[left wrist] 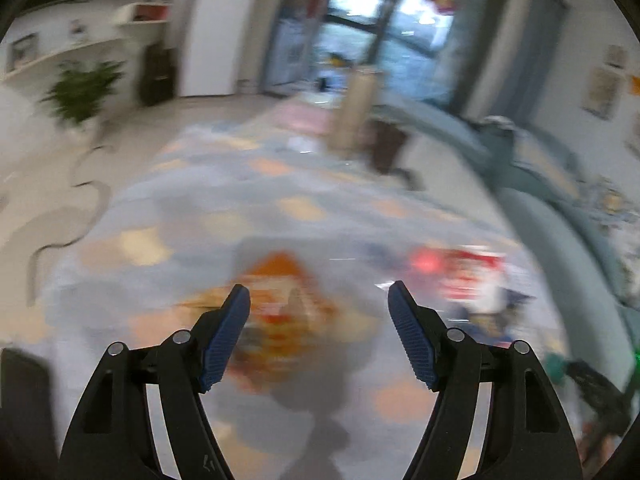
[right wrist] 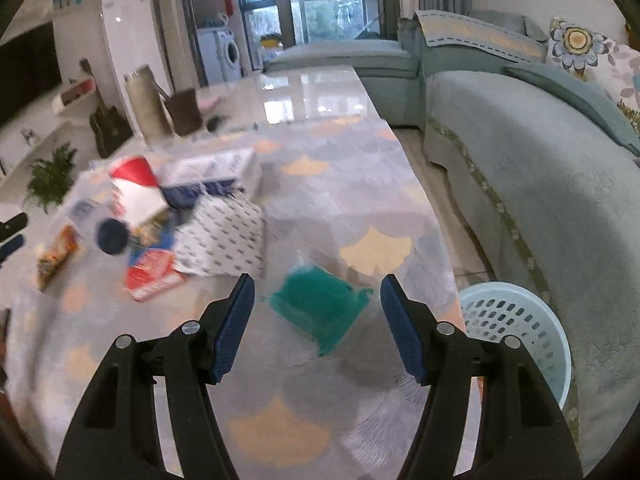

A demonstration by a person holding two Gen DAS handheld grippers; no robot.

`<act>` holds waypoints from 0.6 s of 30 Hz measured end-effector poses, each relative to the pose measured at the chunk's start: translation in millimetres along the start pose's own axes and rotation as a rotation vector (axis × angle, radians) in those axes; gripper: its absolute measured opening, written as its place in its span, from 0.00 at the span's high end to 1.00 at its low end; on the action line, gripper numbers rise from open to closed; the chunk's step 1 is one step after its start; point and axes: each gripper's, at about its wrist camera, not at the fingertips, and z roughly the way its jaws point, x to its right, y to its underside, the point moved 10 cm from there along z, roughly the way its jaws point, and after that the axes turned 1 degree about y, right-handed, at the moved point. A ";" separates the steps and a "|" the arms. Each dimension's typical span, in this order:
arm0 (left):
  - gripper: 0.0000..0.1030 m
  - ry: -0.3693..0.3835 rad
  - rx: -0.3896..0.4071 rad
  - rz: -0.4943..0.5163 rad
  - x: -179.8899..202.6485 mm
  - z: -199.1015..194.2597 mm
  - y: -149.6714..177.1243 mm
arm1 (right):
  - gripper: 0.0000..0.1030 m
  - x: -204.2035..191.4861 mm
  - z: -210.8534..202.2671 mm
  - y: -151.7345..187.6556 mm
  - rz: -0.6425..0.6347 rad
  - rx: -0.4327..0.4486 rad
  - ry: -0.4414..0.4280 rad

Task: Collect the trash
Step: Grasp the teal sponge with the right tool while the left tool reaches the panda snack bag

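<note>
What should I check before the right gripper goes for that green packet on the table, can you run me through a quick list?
1. Right gripper open: ok, its jaws stand apart with nothing between them.
2. Green packet free to grab: ok, it lies alone on the tablecloth, ahead of the open jaws.
3. Blue basket ready: ok, it stands on the floor at the table's corner beside the sofa.
4. Basket has room: cannot tell, its inside is hidden.
5. Left gripper out of the way: ok, it is open over an orange snack packet further along the table.
6. Left view sharp: not ok, blurred.
</note>
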 end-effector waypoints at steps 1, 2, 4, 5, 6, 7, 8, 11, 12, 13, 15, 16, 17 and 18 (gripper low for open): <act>0.30 -0.033 -0.008 -0.022 -14.4 4.1 0.0 | 0.40 0.0 2.9 0.6 0.003 -0.010 -0.009; 0.28 -0.047 -0.014 -0.046 -24.2 7.2 -0.2 | 0.39 1.1 2.5 0.1 0.002 -0.007 -0.013; 0.28 -0.052 -0.040 -0.104 -41.1 14.9 1.7 | 0.32 0.3 5.7 2.0 -0.009 -0.025 -0.019; 0.28 -0.040 -0.075 -0.127 -43.4 22.0 5.4 | 0.32 0.0 8.5 4.3 -0.010 -0.044 -0.028; 0.27 -0.022 -0.113 -0.136 -41.3 28.2 9.8 | 0.32 0.1 9.9 5.0 -0.008 -0.051 -0.030; 0.28 -0.004 -0.133 -0.138 -38.5 30.2 14.7 | 0.32 -1.1 10.6 4.9 -0.008 -0.051 -0.035; 0.28 0.018 -0.153 -0.135 -33.7 32.6 18.9 | 0.32 -2.1 11.1 5.2 -0.011 -0.053 -0.040; 0.28 0.050 -0.183 -0.038 -15.2 34.0 31.5 | 0.42 -3.6 14.0 6.5 -0.022 -0.064 -0.022; 0.28 0.072 -0.194 -0.021 -9.2 32.9 35.4 | 0.46 -4.7 13.6 5.6 -0.024 -0.058 -0.024; 0.28 0.093 -0.203 -0.001 -2.1 29.7 41.9 | 0.52 -5.5 12.9 5.2 -0.025 -0.055 -0.032; 0.28 0.187 -0.247 0.037 21.1 21.1 55.6 | 0.58 -7.5 12.5 5.9 -0.027 -0.055 -0.056; 0.28 0.224 -0.268 0.049 28.6 17.8 61.9 | 0.62 -9.2 11.7 6.2 -0.034 -0.052 -0.062; 0.28 0.239 -0.282 0.065 33.4 15.0 66.0 | 0.64 -11.4 10.5 6.2 -0.042 -0.048 -0.067; 0.28 0.219 -0.285 0.093 35.2 11.8 68.0 | 0.64 -14.6 8.9 6.1 -0.057 -0.040 -0.071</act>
